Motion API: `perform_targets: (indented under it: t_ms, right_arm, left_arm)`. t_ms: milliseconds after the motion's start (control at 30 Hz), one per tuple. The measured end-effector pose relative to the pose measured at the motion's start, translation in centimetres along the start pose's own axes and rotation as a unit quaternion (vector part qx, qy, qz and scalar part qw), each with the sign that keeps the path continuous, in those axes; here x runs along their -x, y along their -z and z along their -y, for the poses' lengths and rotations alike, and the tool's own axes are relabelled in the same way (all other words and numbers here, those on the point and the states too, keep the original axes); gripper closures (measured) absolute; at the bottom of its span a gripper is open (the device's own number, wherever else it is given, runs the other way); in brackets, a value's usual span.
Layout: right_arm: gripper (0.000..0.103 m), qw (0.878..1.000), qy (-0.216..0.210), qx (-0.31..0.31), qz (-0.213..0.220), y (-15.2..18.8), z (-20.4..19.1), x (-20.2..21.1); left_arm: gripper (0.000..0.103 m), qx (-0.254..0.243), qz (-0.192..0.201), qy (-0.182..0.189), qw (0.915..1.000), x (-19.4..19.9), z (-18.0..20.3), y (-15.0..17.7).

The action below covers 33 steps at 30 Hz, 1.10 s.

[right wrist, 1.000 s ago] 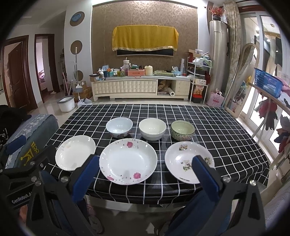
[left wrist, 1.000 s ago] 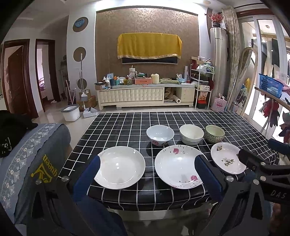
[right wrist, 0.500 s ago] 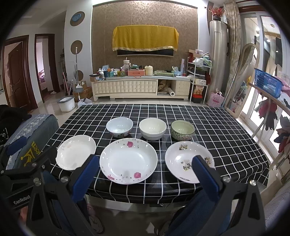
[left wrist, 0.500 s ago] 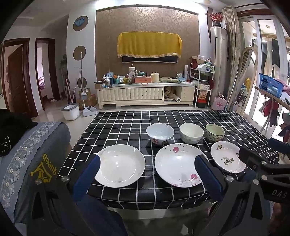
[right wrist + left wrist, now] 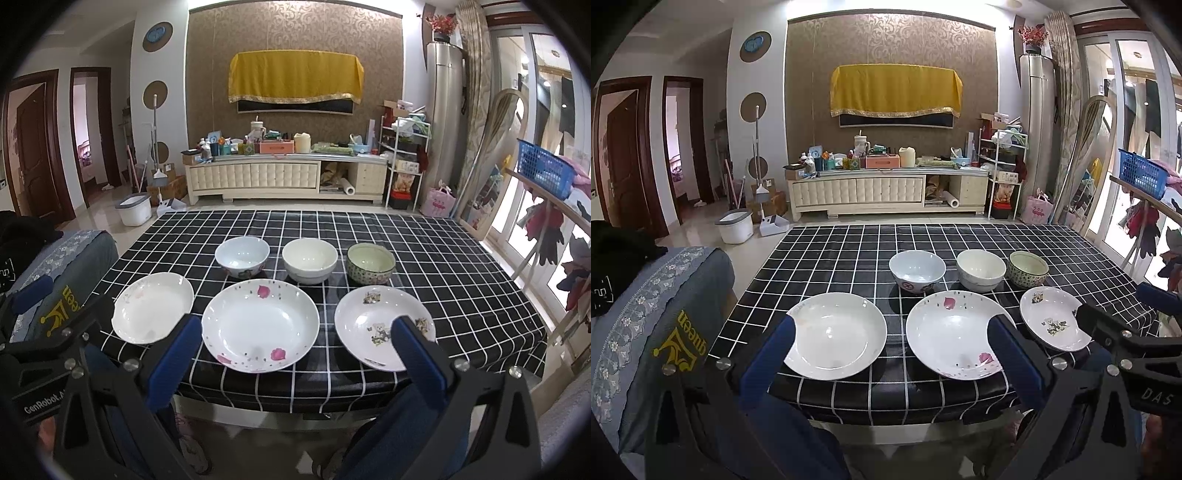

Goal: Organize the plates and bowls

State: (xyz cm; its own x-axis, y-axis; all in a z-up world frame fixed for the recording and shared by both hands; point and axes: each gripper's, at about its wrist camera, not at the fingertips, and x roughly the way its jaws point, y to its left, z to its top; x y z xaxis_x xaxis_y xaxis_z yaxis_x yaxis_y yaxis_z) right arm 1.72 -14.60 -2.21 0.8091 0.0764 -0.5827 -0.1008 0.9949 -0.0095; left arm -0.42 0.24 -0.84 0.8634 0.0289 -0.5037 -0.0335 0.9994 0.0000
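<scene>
- Left gripper [image 5: 892, 347] hangs spread wide and empty before the table's [image 5: 831, 258] near edge.
- Front row: plain white plate [image 5: 152, 312], pink-petal plate [image 5: 260, 324], bear-print plate [image 5: 376, 321].
- Behind them: pale blue bowl [image 5: 242, 256], cream bowl [image 5: 309, 260], green patterned bowl [image 5: 370, 263].
- Right gripper [image 5: 295, 349] likewise gapes, gripping nothing.

On the black checked tablecloth [image 5: 831, 258], three plates line the near edge: a plain white plate [image 5: 836, 336], a petal-print plate [image 5: 955, 334] beside it, then a small plate [image 5: 1051, 317], perhaps animal-printed. Behind the petal-print plate stand three bowls. The left gripper [image 5: 892, 350] hovers wide apart before the cloth.
</scene>
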Motion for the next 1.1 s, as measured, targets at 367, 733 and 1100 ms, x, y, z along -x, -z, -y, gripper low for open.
perform_targets:
  t_ms: [367,733,1100]
  right_arm:
    - [0.0,1.0,0.001,0.002,-0.001,0.0,0.1,0.1]
    - [0.0,1.0,-0.001,0.002,-0.002,0.0,0.1,0.1]
    - [0.0,1.0,-0.002,0.017,0.007,-2.3,0.0,-0.7]
  left_arm:
    - [0.0,-0.004,-0.002,-0.003,1.0,0.0,-0.1,0.1]
    - [0.0,-0.005,-0.003,-0.007,1.0,0.1,0.0,0.2]
    - [0.0,-0.005,-0.015,-0.022,0.9996,-0.8,-0.6,-1.5]
